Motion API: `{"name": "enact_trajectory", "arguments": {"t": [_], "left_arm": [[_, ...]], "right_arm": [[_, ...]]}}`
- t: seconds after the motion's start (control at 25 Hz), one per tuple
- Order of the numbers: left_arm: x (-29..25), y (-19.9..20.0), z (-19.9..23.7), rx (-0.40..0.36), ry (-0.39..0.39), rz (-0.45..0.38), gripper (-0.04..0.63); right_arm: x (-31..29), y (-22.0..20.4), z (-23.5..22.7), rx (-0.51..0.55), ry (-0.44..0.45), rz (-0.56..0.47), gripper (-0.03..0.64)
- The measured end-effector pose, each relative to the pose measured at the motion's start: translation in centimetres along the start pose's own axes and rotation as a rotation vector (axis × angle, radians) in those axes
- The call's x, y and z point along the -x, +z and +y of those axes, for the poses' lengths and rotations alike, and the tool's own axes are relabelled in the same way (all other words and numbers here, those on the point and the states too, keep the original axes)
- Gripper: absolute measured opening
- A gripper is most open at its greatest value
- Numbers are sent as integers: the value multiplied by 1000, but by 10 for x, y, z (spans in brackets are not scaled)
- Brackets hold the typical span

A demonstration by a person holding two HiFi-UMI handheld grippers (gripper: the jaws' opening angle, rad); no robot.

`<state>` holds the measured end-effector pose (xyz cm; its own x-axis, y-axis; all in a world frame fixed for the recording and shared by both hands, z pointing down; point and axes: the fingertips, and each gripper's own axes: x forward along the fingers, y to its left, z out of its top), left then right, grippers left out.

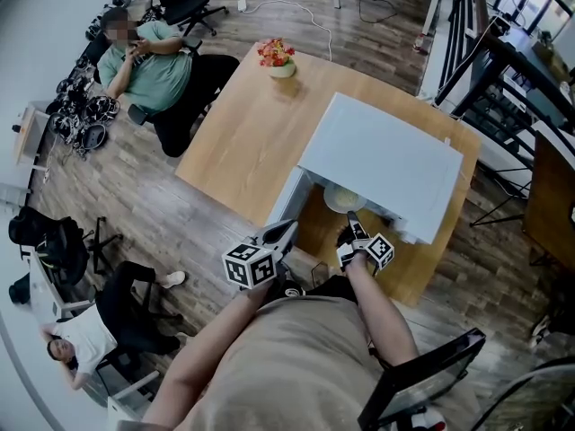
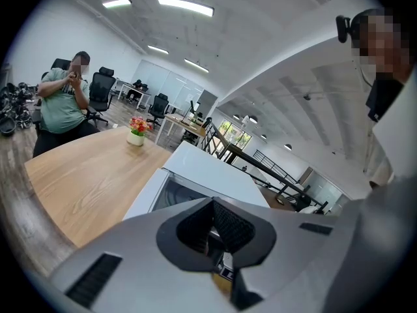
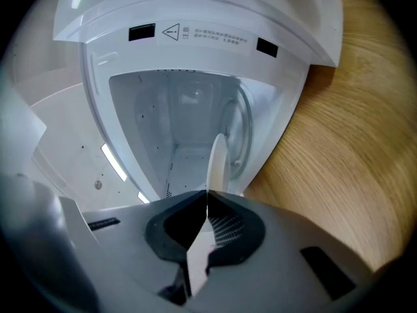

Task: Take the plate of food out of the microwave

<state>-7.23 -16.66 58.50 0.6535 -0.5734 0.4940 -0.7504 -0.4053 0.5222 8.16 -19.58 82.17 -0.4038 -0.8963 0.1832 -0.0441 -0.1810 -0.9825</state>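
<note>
The white microwave stands on the wooden table with its door swung open to the left. A pale plate lies at the mouth of the cavity. My right gripper is shut on its near rim. In the right gripper view the plate shows edge-on, running from my right gripper into the cavity; no food on it can be made out. My left gripper is shut and empty beside the door's outer edge. In its own view my left gripper points over the microwave.
A flower pot stands at the table's far corner. One person sits at the far left of the table, another person lower left. A black chair is behind my right side. Stair railings rise at the right.
</note>
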Motion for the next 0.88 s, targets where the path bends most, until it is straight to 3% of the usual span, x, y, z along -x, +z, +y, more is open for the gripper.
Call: {"name": "enact_trajectory", "arguments": {"t": [0.88], "left_arm": [[-6,-7,-1,5,0,20,3]], "right_arm": [[42,-36,-17,28,13,156,14]]}}
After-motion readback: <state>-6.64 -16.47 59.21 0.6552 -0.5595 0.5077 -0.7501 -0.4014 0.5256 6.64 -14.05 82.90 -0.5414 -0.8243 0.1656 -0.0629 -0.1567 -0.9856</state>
